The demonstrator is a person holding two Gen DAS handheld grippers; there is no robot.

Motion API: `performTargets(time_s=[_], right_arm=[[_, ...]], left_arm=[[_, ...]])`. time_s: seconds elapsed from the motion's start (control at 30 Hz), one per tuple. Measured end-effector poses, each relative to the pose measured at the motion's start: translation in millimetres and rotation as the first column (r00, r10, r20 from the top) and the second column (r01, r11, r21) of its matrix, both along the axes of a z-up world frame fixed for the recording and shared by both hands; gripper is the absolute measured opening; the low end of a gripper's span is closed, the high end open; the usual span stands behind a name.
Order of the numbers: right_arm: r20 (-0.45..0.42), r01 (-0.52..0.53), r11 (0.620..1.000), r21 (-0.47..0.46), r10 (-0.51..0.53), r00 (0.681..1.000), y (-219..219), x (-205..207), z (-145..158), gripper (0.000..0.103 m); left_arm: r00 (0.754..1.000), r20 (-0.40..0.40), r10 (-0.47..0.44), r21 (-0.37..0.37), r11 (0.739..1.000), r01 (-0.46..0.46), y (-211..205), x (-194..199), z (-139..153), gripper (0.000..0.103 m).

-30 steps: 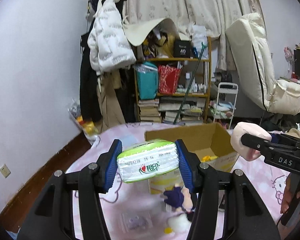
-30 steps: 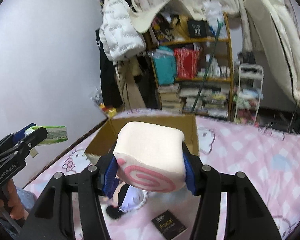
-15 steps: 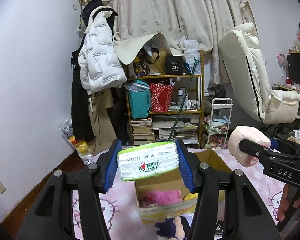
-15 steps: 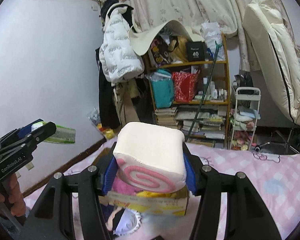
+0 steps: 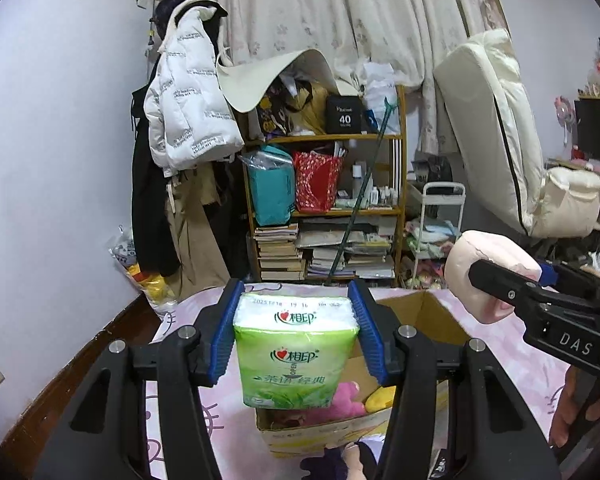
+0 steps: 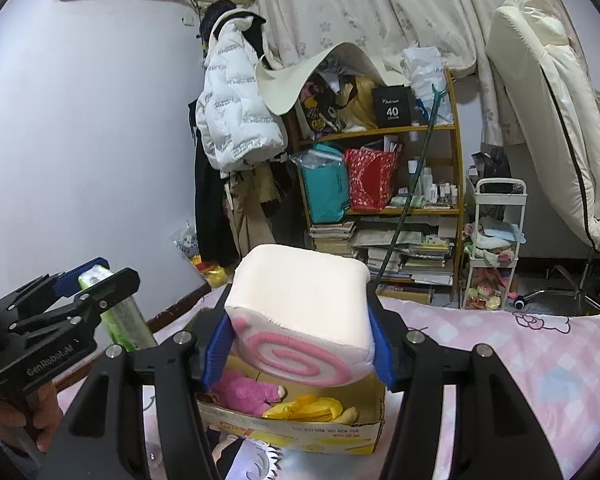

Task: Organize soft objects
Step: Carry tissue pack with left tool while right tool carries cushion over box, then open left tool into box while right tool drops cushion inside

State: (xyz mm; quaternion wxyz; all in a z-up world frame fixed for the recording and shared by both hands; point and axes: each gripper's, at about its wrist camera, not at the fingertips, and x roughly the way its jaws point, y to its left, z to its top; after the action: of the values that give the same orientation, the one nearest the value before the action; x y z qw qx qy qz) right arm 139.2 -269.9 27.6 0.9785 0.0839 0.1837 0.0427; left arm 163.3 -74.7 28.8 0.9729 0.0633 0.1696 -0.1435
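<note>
Over a pink cartoon-print bedspread (image 6: 540, 360), before cluttered wooden shelves (image 5: 324, 208), the left gripper (image 5: 296, 332) clamps a green tissue pack (image 5: 296, 352), while the right gripper (image 6: 300, 344), its jaws opening, still pinches a cream swirl cushion (image 6: 304, 300).

Even, fairly bright indoor light, soft shadows, sharp focus, strong fisheye bending, dark vignetted corners
</note>
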Motion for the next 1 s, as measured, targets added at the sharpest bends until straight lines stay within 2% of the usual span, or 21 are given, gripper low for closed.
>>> performTargets(time_s=[0.27, 0.37, 0.67, 0.8, 0.87, 1.0], right_arm=[[-0.056, -0.018, 1.0, -0.012, 0.018, 0.998, 4, 11, -20, 0.063], [-0.083, -0.021, 1.0, -0.015, 0.02, 0.996, 4, 17, -29, 0.064], [-0.152, -0.031, 0.999, -0.03, 0.027, 0.988, 4, 29, -48, 0.065], [-0.184, -0.036, 0.999, -0.016, 0.033, 0.982, 1, 34, -54, 0.069], [-0.208, -0.048, 0.999, -0.005, 0.045, 0.977, 0, 37, -58, 0.07], [-0.236, -0.052, 0.998, 0.019, 0.055, 0.97, -3, 42, -62, 0.074]], left_arm=[[0.995, -0.099, -0.007, -0.029, 1.0, 0.004, 0, 23, -25, 0.053], [0.991, -0.136, -0.001, -0.016, 1.0, -0.001, 0, 30, -34, 0.053], [0.969, -0.247, -0.015, -0.005, 1.0, 0.014, -1, 45, -57, 0.053], [0.956, -0.295, 0.004, -0.016, 1.0, -0.009, 1, 49, -64, 0.053], [0.958, -0.286, 0.012, -0.013, 1.0, -0.016, 2, 49, -64, 0.056], [0.967, -0.255, 0.032, 0.024, 0.999, -0.027, 0, 43, -62, 0.07]])
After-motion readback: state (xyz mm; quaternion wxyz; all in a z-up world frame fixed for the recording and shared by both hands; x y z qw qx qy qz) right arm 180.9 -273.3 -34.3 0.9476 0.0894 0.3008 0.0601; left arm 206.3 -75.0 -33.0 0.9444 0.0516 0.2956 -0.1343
